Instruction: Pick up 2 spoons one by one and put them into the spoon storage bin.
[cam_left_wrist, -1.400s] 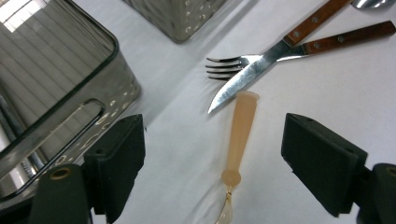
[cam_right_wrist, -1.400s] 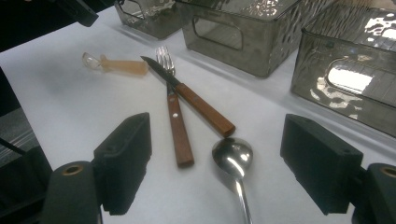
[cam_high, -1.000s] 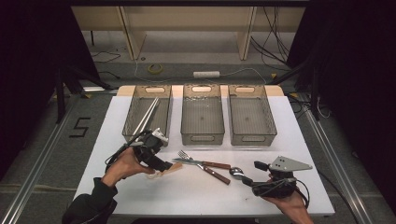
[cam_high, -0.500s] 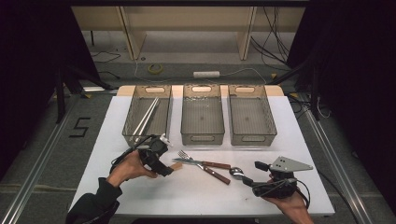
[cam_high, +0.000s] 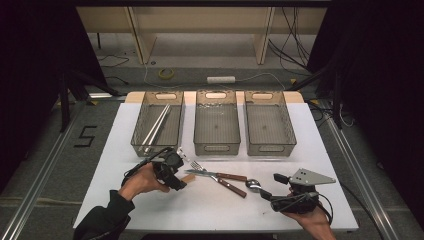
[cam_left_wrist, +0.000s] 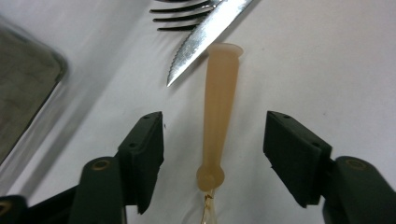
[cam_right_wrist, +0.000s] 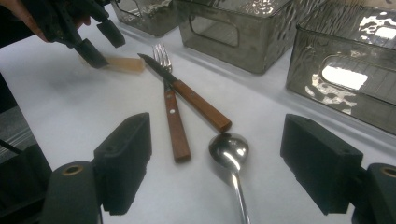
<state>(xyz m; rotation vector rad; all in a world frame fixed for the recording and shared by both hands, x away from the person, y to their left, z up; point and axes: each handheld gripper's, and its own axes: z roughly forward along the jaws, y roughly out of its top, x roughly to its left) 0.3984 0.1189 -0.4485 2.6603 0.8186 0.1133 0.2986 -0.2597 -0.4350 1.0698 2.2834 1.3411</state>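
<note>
A pale tan, translucent plastic handle (cam_left_wrist: 218, 112) with a flared end lies flat on the white surface, its flared end just beside the serrated knife (cam_left_wrist: 205, 35) tip.

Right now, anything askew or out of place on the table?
The knife lies crossed over the fork, blade tip close to the tan plastic handle between the left claw's open jaws, which have just been closing. The spoon lies apart. No spills or damage.

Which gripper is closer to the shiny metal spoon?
The right gripper. The shiny metal spoon lies between its open jaws, untouched. The left gripper sits across the white table, around a tan plastic handle, its jaws just closing.
</note>
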